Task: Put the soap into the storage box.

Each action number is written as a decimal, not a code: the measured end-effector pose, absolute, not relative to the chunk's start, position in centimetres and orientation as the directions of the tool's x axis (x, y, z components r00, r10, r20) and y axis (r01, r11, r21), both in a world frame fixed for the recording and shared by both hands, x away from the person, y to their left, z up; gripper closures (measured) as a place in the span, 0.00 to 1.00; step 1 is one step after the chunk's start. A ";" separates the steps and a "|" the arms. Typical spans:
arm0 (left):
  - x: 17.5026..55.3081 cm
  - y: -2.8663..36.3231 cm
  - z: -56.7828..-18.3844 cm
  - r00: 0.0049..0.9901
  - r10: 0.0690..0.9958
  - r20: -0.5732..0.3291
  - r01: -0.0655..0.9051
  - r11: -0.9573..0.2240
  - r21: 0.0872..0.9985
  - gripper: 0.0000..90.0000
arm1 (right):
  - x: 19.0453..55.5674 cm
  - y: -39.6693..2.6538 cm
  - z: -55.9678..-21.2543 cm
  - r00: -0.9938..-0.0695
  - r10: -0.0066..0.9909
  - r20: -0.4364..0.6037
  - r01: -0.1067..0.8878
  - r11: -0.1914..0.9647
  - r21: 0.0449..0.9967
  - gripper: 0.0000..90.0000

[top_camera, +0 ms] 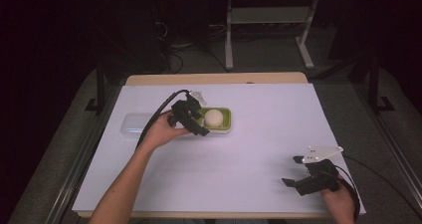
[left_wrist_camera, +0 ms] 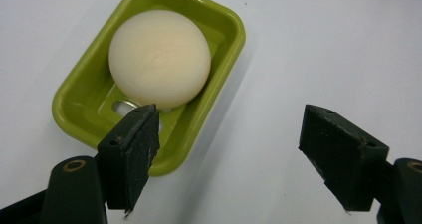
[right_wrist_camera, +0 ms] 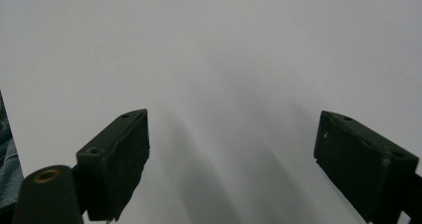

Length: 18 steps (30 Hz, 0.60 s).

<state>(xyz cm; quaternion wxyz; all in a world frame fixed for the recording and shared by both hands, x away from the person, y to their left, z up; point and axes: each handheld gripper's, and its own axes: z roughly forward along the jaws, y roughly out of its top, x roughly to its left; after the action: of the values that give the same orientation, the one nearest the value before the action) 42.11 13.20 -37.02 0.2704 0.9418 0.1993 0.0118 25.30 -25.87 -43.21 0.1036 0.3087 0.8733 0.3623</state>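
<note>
Overhead, a person holds two black claws above a white tabletop (top_camera: 259,134), the left claw (top_camera: 196,118) at a green soap dish (top_camera: 225,115).

The dish sits left of centre on the tabletop and carries a round, cream-coloured soap (top_camera: 214,117), which fills most of its far half. The left claw hangs over the dish's near-left end with its jaws wide apart and nothing between them; in the left gripper view one jaw is over the dish's near rim, just short of the soap, and the other is over bare tabletop beside the dish. A clear plastic lid (top_camera: 134,124) lies just left of the dish, partly behind the hand. The right claw (top_camera: 294,170) is well apart at the near right corner, jaws wide apart and empty, above bare tabletop.
</note>
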 end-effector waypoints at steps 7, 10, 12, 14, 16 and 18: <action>41.1 14.6 -37.4 0.914 0.396 -0.093 0.383 -0.760 0.525 0.25 | 25.3 -25.9 -43.2 -0.785 0.618 0.044 0.467 0.544 0.697 0.15; 40.7 15.1 -37.4 0.911 0.402 -0.097 0.389 -0.755 0.528 0.24 | 25.3 -25.8 -43.2 -0.784 0.619 0.047 0.470 0.542 0.697 0.15; 40.4 15.6 -37.5 0.910 0.402 -0.102 0.391 -0.748 0.536 0.24 | 25.3 -25.8 -43.2 -0.784 0.619 0.044 0.469 0.545 0.694 0.15; 40.0 15.9 -37.6 0.907 0.408 -0.103 0.397 -0.748 0.531 0.24 | 25.3 -25.7 -43.2 -0.787 0.615 0.044 0.467 0.548 0.694 0.15; 39.8 16.3 -37.7 0.907 0.409 -0.102 0.397 -0.745 0.536 0.24 | 25.3 -25.7 -43.3 -0.786 0.617 0.042 0.468 0.548 0.693 0.15; 39.5 16.8 -37.7 0.903 0.419 -0.098 0.402 -0.741 0.538 0.24 | 25.3 -25.7 -43.3 -0.782 0.622 0.046 0.474 0.546 0.691 0.15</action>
<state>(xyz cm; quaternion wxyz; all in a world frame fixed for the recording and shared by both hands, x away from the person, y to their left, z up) 39.47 16.80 -37.73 0.2849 0.9329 0.2200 0.0146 25.34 -25.66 -43.28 0.1028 0.3137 0.8731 0.3588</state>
